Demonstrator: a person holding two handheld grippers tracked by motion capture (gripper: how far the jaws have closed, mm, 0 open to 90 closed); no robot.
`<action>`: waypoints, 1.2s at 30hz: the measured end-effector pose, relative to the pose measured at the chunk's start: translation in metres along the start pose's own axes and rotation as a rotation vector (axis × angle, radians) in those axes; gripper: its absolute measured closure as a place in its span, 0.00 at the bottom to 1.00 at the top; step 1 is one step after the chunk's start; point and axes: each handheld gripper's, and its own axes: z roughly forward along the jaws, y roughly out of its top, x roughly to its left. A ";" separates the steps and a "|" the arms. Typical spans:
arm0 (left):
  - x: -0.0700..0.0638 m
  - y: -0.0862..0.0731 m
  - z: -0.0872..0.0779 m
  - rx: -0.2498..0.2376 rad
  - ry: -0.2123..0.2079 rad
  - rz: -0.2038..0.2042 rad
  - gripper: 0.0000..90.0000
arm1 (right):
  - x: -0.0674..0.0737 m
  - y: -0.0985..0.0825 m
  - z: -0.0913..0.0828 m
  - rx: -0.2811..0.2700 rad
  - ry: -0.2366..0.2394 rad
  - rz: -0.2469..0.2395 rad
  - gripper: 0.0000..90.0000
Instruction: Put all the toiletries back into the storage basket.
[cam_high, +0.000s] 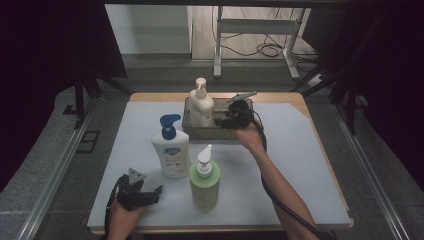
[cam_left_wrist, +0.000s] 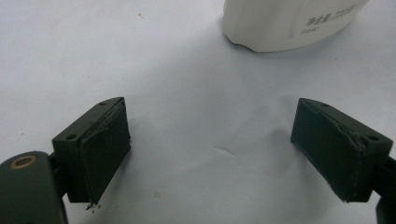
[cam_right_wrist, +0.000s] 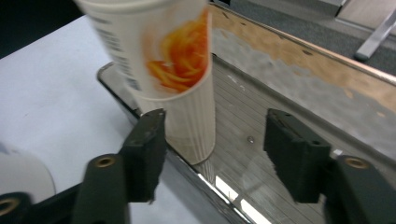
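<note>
A cream pump bottle (cam_high: 201, 105) with an orange print (cam_right_wrist: 173, 70) stands upright in the left end of a metal tray (cam_high: 199, 133) at the back of the table. My right gripper (cam_high: 221, 120) hangs over the tray just right of that bottle. Its jaws are open (cam_right_wrist: 215, 135), and the bottle stands beyond the left jaw, not between the pads. My left gripper (cam_high: 156, 192) rests at the front left of the table, open with nothing in it (cam_left_wrist: 210, 135). The base of a white bottle (cam_left_wrist: 289, 21) is just ahead of it.
The white bottle with a blue pump (cam_high: 170, 147) and a green bottle with a white pump (cam_high: 204, 180) stand mid-table on the white mat (cam_high: 300, 150). The tray's floor (cam_right_wrist: 280, 107) right of the cream bottle is bare. A metal stand (cam_high: 250, 30) and cables lie on the floor beyond the table.
</note>
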 end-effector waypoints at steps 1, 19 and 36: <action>0.000 0.000 0.000 0.000 0.000 0.000 0.13 | -0.001 0.000 0.001 0.004 -0.005 0.005 0.48; 0.000 0.000 0.000 0.000 0.000 0.000 0.13 | -0.008 0.006 0.036 0.071 -0.059 0.025 0.99; 0.000 0.000 0.000 0.000 0.000 0.000 0.13 | -0.003 0.007 0.059 0.125 -0.059 0.025 1.00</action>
